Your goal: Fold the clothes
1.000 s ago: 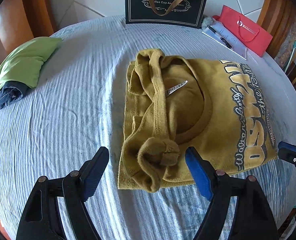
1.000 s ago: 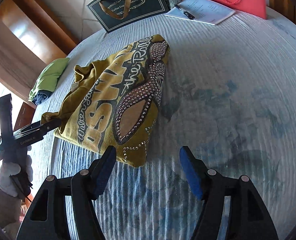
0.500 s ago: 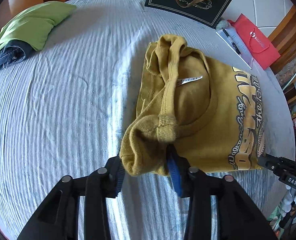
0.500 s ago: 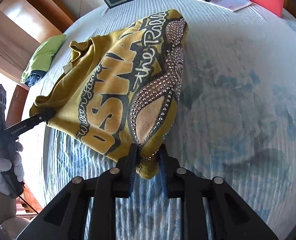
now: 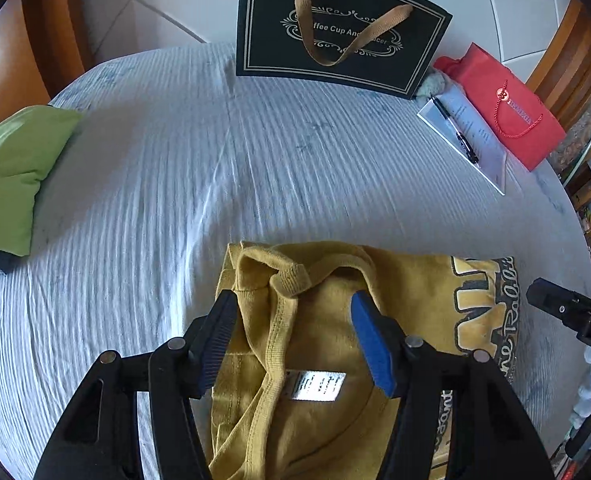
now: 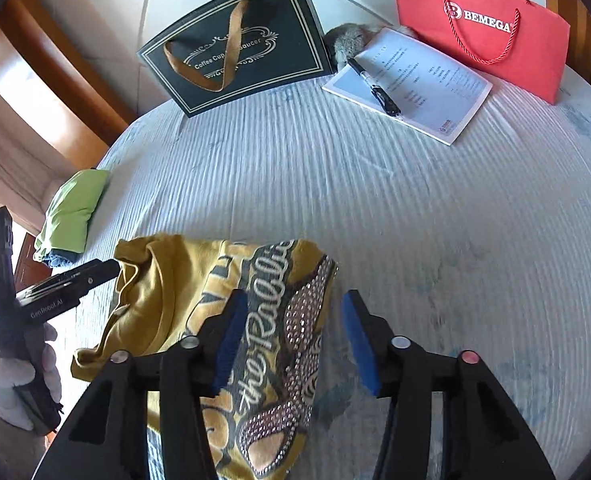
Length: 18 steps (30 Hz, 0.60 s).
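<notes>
A mustard-yellow sweatshirt (image 5: 415, 280) with black lettering and a studded print (image 6: 303, 312) lies folded on the white ribbed tablecloth (image 5: 175, 160). My left gripper (image 5: 295, 338) stands open just above the collar end, where the neck label (image 5: 319, 386) faces up. My right gripper (image 6: 293, 338) is open over the printed end, its left finger above the lettering and its right finger over bare cloth. Neither holds any fabric. The right gripper's tip (image 5: 567, 312) shows at the left wrist view's right edge. A gloved hand (image 6: 19, 380) holds the left gripper (image 6: 67, 288) in the right wrist view.
At the back stand a black gift bag (image 5: 335, 32) and a red gift bag (image 6: 483, 28). Beside them lies a paper sheet (image 6: 415, 84) with a pen (image 6: 375, 88). A folded green garment (image 5: 11, 168) on denim sits at the left edge.
Both grippers were shut on the sweatshirt's near edge half a second ago. They have carried it forward over the shirt and let go. Both now stand open above it.
</notes>
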{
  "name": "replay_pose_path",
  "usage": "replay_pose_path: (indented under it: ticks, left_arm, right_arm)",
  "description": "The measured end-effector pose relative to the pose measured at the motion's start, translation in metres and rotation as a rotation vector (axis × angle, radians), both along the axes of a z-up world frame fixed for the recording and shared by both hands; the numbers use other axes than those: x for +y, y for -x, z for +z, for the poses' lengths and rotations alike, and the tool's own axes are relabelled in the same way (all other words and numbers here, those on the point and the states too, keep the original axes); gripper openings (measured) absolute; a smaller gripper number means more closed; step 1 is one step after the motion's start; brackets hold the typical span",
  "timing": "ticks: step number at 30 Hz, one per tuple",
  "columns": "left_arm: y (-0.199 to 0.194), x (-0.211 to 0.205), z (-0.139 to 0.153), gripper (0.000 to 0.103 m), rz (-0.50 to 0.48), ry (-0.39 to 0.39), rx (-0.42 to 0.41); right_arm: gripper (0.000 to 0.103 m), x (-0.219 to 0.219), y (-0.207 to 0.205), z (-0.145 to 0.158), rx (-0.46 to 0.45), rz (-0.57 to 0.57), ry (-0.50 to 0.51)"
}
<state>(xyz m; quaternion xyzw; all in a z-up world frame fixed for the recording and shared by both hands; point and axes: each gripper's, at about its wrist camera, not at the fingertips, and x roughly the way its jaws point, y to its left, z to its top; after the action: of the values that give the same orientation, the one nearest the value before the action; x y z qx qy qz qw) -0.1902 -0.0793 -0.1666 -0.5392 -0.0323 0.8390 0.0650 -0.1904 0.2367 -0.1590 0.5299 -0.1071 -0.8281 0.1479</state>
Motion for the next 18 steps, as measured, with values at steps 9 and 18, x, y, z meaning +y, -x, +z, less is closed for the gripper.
replay_pose_path:
  ticks: [9, 18]
  left_arm:
    - [0.038, -0.025, -0.025, 0.006, 0.050, 0.169, -0.006]
    - [-0.020, -0.024, 0.012, 0.061, -0.044, -0.053, 0.022]
  right_arm:
    - [0.009, -0.018, 0.031, -0.033, -0.070, -0.014, -0.072]
    - [0.056, -0.015, -0.007, -0.004, 0.017, -0.017, -0.067]
